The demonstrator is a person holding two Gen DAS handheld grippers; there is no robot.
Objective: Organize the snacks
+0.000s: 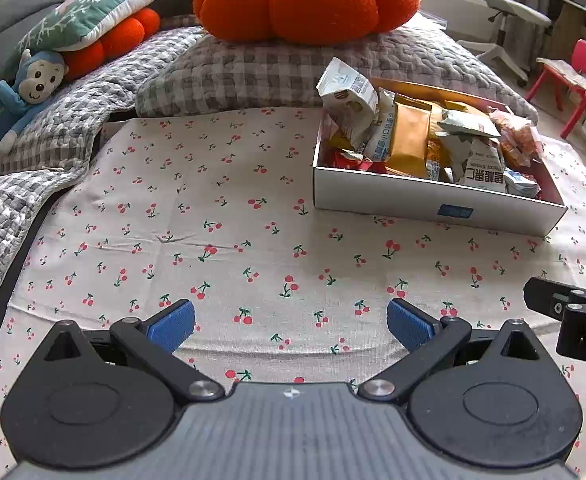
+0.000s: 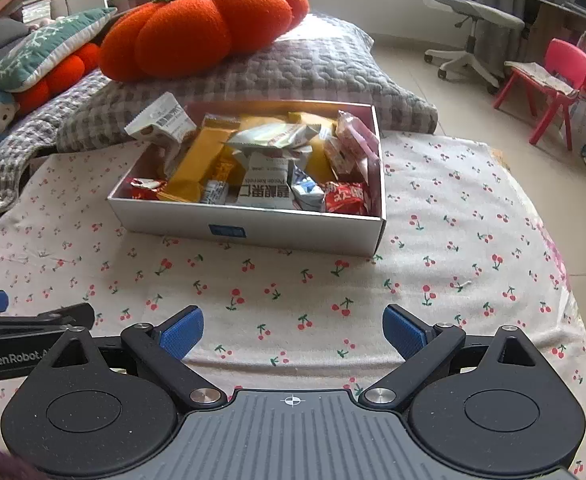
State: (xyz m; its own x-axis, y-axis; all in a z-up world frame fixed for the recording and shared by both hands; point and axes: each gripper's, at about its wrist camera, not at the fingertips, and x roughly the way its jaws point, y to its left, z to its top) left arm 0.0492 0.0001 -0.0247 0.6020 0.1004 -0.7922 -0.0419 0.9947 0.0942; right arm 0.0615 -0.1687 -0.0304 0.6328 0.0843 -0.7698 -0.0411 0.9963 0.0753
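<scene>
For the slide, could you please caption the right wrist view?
Open right gripper faces a white box of snack packets on a cherry-print cloth.

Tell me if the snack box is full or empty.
Full: the box has packets piled to its rim, one white packet sticking out above it.

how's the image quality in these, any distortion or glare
Left wrist view: strong fisheye bending, the white cardboard snack box looks skewed, the edges go soft. Right wrist view: same curvature, bright washed-out daylight on the pale tiled floor; the snacks stay sharp.
</scene>
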